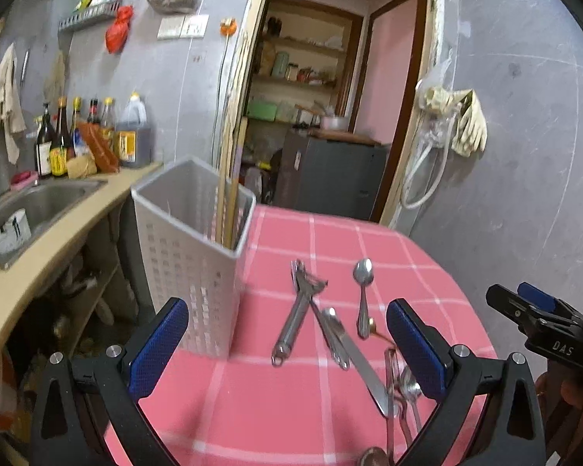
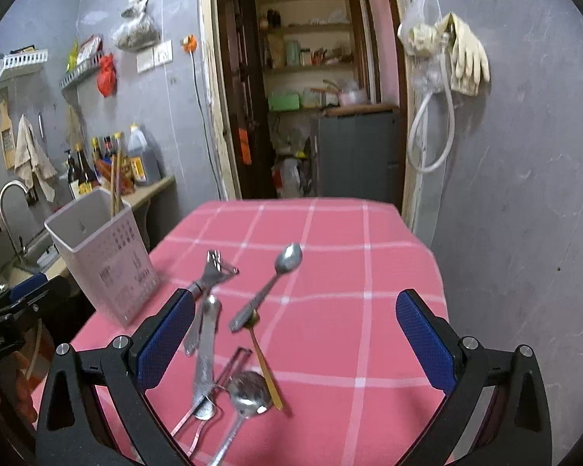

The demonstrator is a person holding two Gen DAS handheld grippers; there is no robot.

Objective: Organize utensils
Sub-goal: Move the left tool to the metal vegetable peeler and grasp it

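A white perforated utensil holder (image 1: 192, 256) stands at the table's left edge with chopsticks (image 1: 229, 178) in it; it also shows in the right wrist view (image 2: 105, 256). Metal utensils lie loose on the pink checked tablecloth (image 1: 276, 407): a peeler (image 1: 297, 310), a teaspoon (image 1: 363, 295), a knife (image 1: 359, 357), and more spoons (image 2: 248, 392). My left gripper (image 1: 287, 345) is open and empty above the cloth, just before the holder. My right gripper (image 2: 295, 341) is open and empty over the utensils; it shows at the right of the left wrist view (image 1: 540, 318).
A counter with a steel sink (image 1: 31, 209) and sauce bottles (image 1: 93, 136) runs along the left. A doorway (image 1: 322, 116) with shelves and a grey cabinet lies beyond the table. Gloves and a hose (image 2: 447, 70) hang on the right wall.
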